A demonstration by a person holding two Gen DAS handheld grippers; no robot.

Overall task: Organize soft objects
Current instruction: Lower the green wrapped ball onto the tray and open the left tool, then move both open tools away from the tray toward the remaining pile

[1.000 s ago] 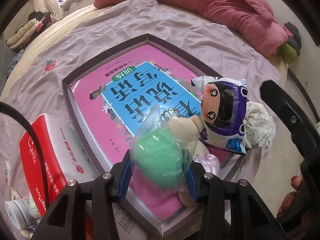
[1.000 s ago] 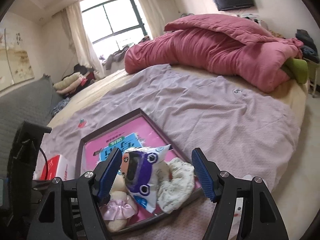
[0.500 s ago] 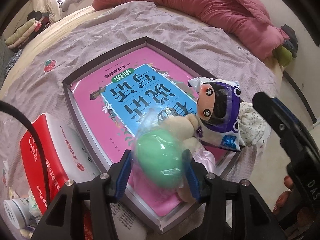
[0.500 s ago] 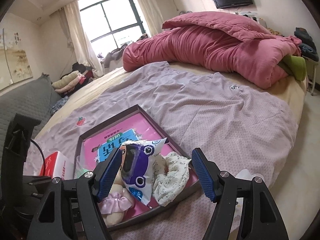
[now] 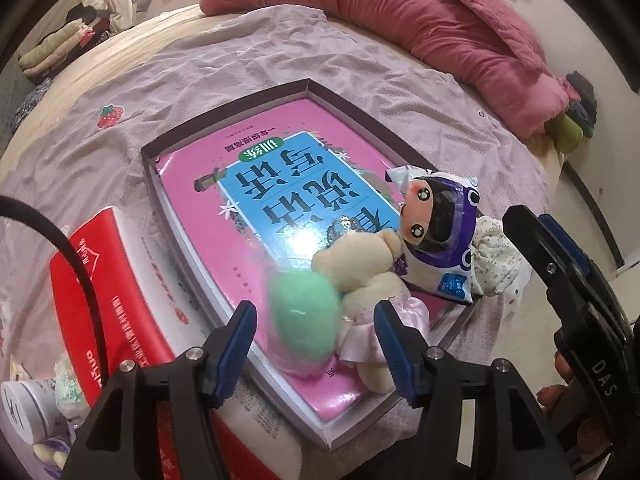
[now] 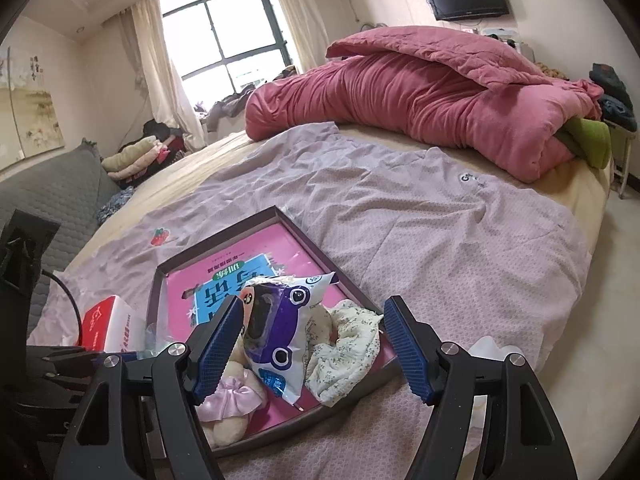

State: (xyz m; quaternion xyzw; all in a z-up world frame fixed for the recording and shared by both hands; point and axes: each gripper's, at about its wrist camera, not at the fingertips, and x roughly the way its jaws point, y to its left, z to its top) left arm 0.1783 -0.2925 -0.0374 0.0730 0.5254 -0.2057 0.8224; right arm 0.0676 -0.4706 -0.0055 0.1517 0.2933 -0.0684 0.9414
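A wide bed [image 6: 400, 216] under a wrinkled lilac sheet is carrying a bunched-up deep pink quilt [image 6: 424, 96] along its far side. Nearer the cameras, a shallow dark-rimmed rectangular tray [image 5: 224, 120] is lying on the sheet, lined with a pink and blue printed book cover [image 5: 280, 184]. A red and white carton [image 5: 120, 304] is sitting just beside the tray's left edge. Inside the tray's near right corner, a cream plush doll in a pale pink frilly skirt [image 5: 368, 276] is lying against a purple and white snack bag printed with a cartoon face [image 5: 440, 232], with a floral cream fabric scrunchie [image 5: 496, 256] touching the bag's far side. A blurred mint-green soft ball in clear wrap [image 5: 304, 312] is sitting on the book cover beside the doll, between the left gripper [image 5: 314, 338] fingers, which have just been opening and are standing clear of it. The right gripper [image 6: 316, 344] is hovering over the bag with fingers spread wide, gripping nothing.
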